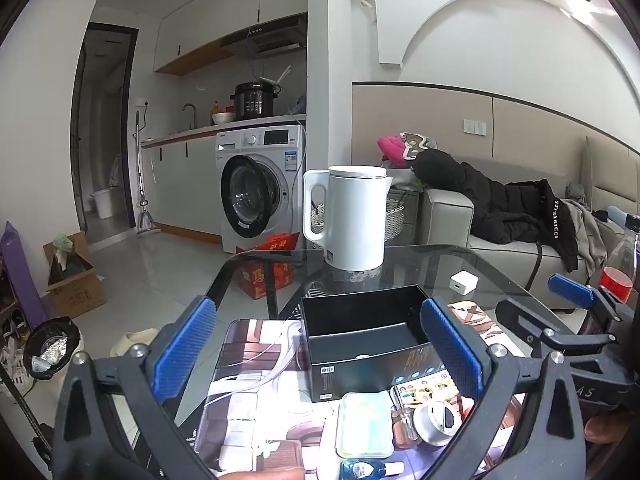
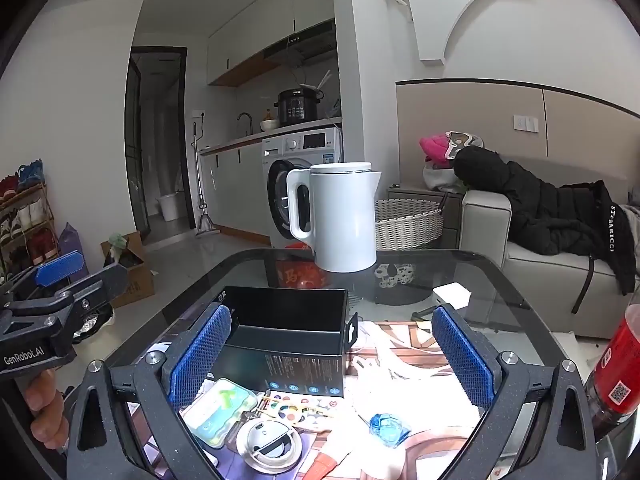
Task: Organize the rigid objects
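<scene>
Holding both grippers over the glass counter [image 2: 500, 280], we keep the jaws of the left gripper [image 1: 320, 352] and the right gripper [image 2: 332, 356] spread as wide as they go, with nothing between their ribbed blue pads. Ahead sits an open black box [image 1: 360, 340], a matte cardboard rectangle with printed sides, empty inside. Nearer us lie a pale green rectangular case [image 1: 365, 424], a round white compact [image 2: 267, 444], a flat paint palette [image 2: 300, 406] and a small faceted blue bottle [image 2: 386, 428]. A smooth white kettle [image 1: 352, 216] stands at the counter's far edge.
</scene>
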Available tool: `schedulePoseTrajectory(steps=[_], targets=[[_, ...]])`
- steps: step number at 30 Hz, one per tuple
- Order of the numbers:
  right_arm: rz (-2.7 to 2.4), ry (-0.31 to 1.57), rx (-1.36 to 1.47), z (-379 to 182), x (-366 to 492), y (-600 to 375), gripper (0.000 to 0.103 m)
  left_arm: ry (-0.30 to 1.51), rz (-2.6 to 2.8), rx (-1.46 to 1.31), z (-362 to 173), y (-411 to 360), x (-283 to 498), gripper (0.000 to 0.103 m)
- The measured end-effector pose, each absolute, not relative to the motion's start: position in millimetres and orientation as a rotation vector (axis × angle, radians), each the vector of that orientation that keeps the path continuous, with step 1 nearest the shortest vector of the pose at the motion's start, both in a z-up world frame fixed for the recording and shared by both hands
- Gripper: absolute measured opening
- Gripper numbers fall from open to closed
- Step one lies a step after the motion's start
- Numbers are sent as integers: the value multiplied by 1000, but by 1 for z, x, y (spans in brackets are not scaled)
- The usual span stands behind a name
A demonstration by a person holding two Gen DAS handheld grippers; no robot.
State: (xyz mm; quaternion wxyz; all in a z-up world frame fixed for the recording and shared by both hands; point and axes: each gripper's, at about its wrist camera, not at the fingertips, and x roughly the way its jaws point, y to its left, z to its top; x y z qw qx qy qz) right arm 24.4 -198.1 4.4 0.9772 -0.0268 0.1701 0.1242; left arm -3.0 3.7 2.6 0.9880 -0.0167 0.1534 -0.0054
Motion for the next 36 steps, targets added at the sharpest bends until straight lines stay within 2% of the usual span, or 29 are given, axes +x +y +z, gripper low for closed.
schedulePoseTrajectory(steps=[36], targets=[[246, 337, -71, 2, 25, -197, 102, 313, -18, -23, 2, 1, -1, 103]])
